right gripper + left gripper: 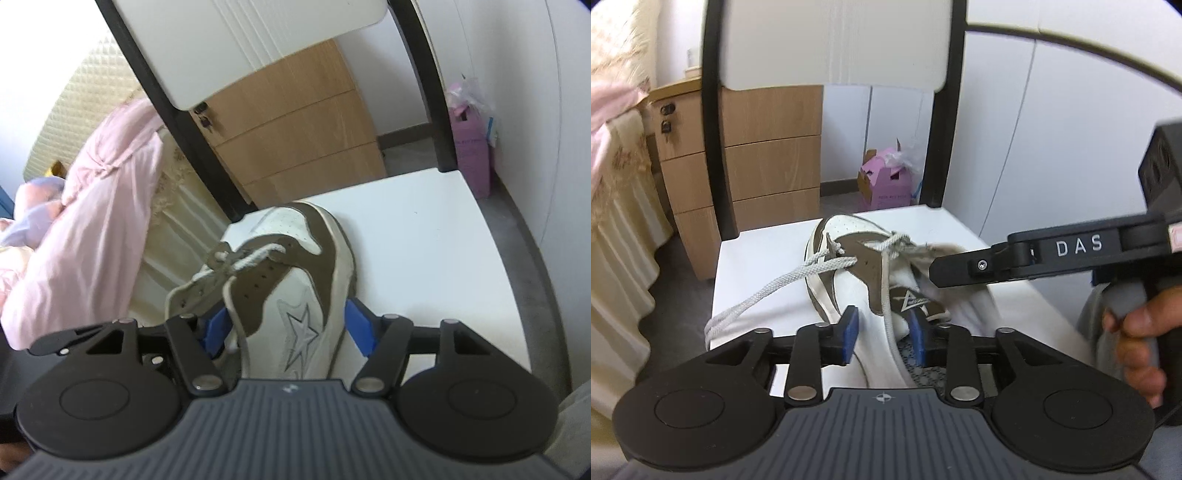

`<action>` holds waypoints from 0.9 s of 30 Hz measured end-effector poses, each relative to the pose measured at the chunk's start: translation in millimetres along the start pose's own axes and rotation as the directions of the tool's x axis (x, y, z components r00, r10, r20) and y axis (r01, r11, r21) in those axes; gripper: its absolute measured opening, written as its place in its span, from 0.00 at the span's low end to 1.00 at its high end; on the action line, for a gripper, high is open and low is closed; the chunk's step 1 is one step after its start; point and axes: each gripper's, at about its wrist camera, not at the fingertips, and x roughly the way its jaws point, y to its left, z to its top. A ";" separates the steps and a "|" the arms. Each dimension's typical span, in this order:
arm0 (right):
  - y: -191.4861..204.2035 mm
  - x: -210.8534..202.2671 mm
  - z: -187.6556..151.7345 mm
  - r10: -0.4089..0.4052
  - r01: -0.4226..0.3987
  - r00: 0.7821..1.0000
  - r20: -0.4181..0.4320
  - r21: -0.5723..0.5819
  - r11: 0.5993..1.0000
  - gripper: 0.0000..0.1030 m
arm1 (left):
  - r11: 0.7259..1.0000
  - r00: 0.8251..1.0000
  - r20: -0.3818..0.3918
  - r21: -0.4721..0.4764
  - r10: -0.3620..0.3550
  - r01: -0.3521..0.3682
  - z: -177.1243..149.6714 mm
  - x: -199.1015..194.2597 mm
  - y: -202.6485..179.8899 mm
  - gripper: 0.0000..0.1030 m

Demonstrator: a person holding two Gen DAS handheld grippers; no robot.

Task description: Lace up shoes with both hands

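My left gripper [882, 334] is spread, lace [888, 314] running loose between the pads; right gripper [286, 328] is wide, straddling the shoe [295, 280] without a clear pinch. Shoe lies on the chair [424, 240], toe away. Only the lowest eyelets look threaded; most lacing remains.

Both grippers were matte black with blue finger pads [850, 334], silver pivot pins and ribbed grey bases; the right gripper [1015, 258] had "DAS" printed in white plus one small screw.
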 end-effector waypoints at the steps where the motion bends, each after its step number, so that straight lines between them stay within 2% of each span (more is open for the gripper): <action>1: 0.4 -2.9 0.7 0.014 -0.014 1.000 0.013 -0.003 1.000 0.65 | 1.000 1.000 0.021 -0.028 -0.002 0.002 0.6 -5.8 2.7 0.42; 4: 0.4 -9.7 2.9 0.056 -0.056 0.998 0.042 -0.001 0.998 0.66 | 0.991 0.995 0.104 -0.132 -0.003 0.017 3.4 -24.0 14.6 0.49; 6: -0.1 -10.8 5.0 0.075 -0.075 0.996 0.046 0.008 0.997 0.66 | 0.976 0.989 0.148 -0.217 0.006 0.026 6.1 -31.5 26.9 0.52; 8: -1.2 -11.0 6.8 0.095 -0.096 0.994 0.048 0.012 0.995 0.66 | 0.947 0.987 0.161 -0.319 0.016 0.037 9.9 -32.1 44.8 0.53; 10: -2.3 -11.5 9.0 0.111 -0.112 0.992 0.053 0.017 0.994 0.66 | 0.906 0.988 0.149 -0.423 0.034 0.032 14.2 -26.2 65.2 0.53; 12: -2.8 -12.7 10.6 0.126 -0.126 0.990 0.059 0.009 0.992 0.66 | 0.849 0.992 0.129 -0.526 0.011 0.059 17.2 -15.7 88.1 0.53; 15: -5.8 -12.6 12.2 0.128 -0.128 0.990 0.057 0.001 0.992 0.67 | 0.729 0.995 0.100 -0.680 -0.017 0.080 14.1 4.2 121.2 0.51; 16: -7.8 -12.1 12.7 0.134 -0.134 0.990 0.054 0.007 0.991 0.68 | 0.690 0.995 0.095 -0.719 -0.024 0.085 11.9 11.1 130.9 0.51; 20: -15.8 -7.1 14.8 0.148 -0.149 0.988 0.036 0.046 0.988 0.70 | 0.561 0.997 0.059 -0.824 -0.048 0.076 0.4 30.7 153.4 0.50; 22: -18.7 -4.4 16.4 0.150 -0.152 0.988 0.028 0.064 0.986 0.70 | 0.532 0.996 0.041 -0.843 -0.077 0.075 -4.7 36.4 154.8 0.48; 27: -20.5 0.0 18.7 0.146 -0.147 0.989 0.019 0.087 0.985 0.73 | 0.508 0.995 0.009 -0.859 -0.104 0.061 -11.2 41.8 153.2 0.48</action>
